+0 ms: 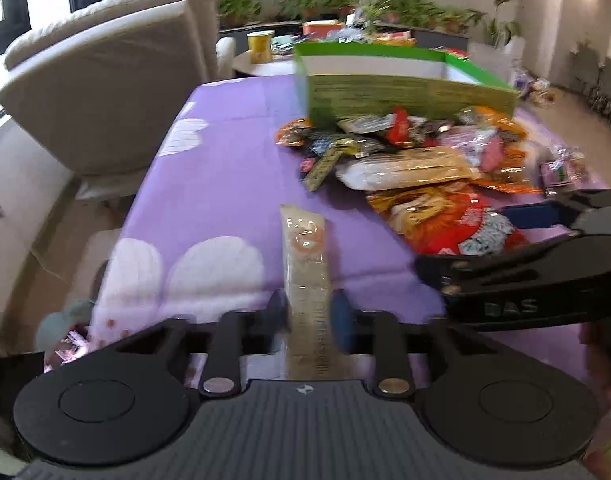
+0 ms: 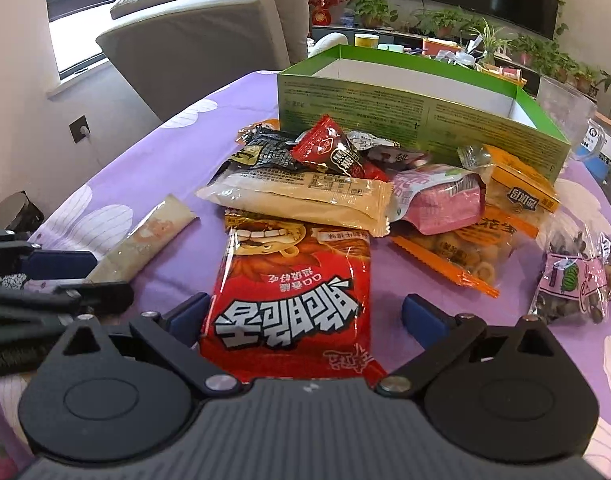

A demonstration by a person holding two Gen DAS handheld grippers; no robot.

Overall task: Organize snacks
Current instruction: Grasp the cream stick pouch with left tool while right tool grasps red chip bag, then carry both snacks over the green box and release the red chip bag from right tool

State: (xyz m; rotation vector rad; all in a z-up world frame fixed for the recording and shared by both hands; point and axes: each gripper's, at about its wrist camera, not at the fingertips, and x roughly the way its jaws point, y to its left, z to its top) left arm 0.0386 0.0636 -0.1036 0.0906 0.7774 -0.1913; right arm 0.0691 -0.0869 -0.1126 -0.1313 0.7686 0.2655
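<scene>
My left gripper [image 1: 310,322] is shut on a long beige snack stick [image 1: 306,276] and holds it over the purple tablecloth; the stick also shows at the left of the right wrist view [image 2: 145,240]. My right gripper [image 2: 305,316] is open, its blue pads on either side of a red snack bag [image 2: 293,300] that lies flat on the cloth. A pile of snack packets [image 2: 345,184] lies behind it, in front of an open green box [image 2: 421,112]. The box also shows in the left wrist view [image 1: 405,92].
The table has a purple flowered cloth [image 1: 209,184]. A beige sofa [image 1: 105,80] stands at the left. A bag of nuts [image 2: 573,280] lies at the right. A low table with a yellow cup [image 1: 260,45] and plants stands behind.
</scene>
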